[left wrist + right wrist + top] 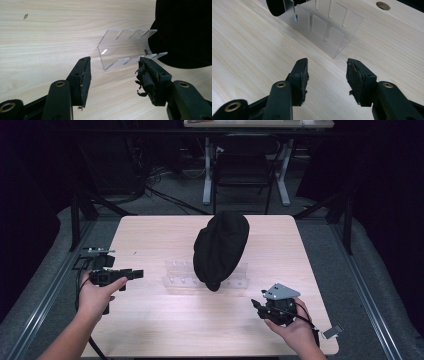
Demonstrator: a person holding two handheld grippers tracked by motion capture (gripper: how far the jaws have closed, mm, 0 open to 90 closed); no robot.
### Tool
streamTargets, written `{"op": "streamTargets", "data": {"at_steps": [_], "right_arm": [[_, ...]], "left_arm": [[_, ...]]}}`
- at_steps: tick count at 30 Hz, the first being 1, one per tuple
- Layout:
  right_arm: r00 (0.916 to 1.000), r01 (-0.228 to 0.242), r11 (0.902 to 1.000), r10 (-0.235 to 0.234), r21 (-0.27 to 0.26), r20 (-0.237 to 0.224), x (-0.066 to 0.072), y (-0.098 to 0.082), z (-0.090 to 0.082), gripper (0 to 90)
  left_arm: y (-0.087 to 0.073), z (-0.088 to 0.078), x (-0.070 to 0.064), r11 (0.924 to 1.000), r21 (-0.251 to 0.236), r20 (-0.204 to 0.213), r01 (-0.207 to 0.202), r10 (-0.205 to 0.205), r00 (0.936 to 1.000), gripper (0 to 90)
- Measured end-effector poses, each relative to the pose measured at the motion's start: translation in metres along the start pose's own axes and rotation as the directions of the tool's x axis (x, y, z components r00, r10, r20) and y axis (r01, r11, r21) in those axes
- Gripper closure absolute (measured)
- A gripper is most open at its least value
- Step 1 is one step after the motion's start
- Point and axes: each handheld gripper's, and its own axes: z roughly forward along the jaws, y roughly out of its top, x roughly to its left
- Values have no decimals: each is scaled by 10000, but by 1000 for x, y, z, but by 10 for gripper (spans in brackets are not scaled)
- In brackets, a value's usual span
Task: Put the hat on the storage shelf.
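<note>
A black cap [220,248] rests on a clear acrylic slotted rack [180,275] in the middle of the light wood table [150,235]. My left gripper [137,274] hovers at the table's left, jaws open and empty, pointing toward the rack [120,47] and the cap [185,30]. At the front right, my right gripper [256,306] is held open with nothing between its jaws. It faces the rack's [329,30] near end, where the cap's edge [275,6] hangs over the far corner.
A round cable hole [383,5] sits in the tabletop beyond the rack. A black chair [242,167] and white desk legs stand behind the table. Dark metal frame legs [75,215] flank the table. Bare wood lies in front of the rack.
</note>
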Motion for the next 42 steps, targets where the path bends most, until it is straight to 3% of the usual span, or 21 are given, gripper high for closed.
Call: {"op": "streamTargets", "data": {"at_steps": [7, 9, 12, 17, 18, 20, 24, 28, 31, 35, 36, 42], "right_arm": [[9996, -153, 9999, 154, -75, 217, -7, -11, -1, 486], [9992, -279, 9994, 285, -195, 269, -9, -15, 1, 482], [9989, -277, 9996, 278, -32, 379, -12, -20, 3, 482], [9983, -346, 9993, 351, -121, 457, -15, -25, 4, 484], [9982, -397, 9990, 405, -195, 445, -15, -26, 5, 483], [9984, -367, 9992, 373, -163, 426, -15, -27, 6, 483], [9980, -279, 9996, 282, -74, 558, -14, -31, 10, 470], [9961, -702, 9970, 717, -311, 520, -14, -34, 12, 454], [9957, -671, 9975, 683, -206, 632, -15, -36, 13, 440], [9951, -755, 9970, 764, -178, 622, -18, -40, 18, 389], [9945, -694, 9976, 687, 69, 796, -20, -41, 20, 368], [9909, -773, 9967, 742, 237, 1124, -21, -44, 24, 321]], "left_arm": [[-28, 7, 7, 9997, -254, 62, 25, -24, 10000, 404], [-42, 10, 11, 9993, -357, -96, -148, 145, 9998, 404], [-58, 14, 16, 9976, -686, -209, -50, 36, 9998, 402], [-73, 17, 24, 9966, -818, -385, 138, -170, 9991, 391], [-81, 18, 28, 9953, -857, -369, 447, -480, 9982, 393], [-84, 19, 29, 9941, -957, -337, 506, -541, 9980, 431], [-97, 23, 33, 9918, -1234, -936, 337, -454, 9946, 433], [-104, 28, 37, 9957, -925, -1400, -80, -51, 9901, 409], [-106, 27, 38, 9949, -993, -1556, -171, 15, 9878, 400], [-108, 27, 40, 9949, -980, -1623, -241, 79, 9867, 376], [-109, 28, 40, 9945, -1029, -1567, -167, 4, 9876, 364], [-110, 30, 38, 9961, -879, -1368, -33, -88, 9906, 308]]}}
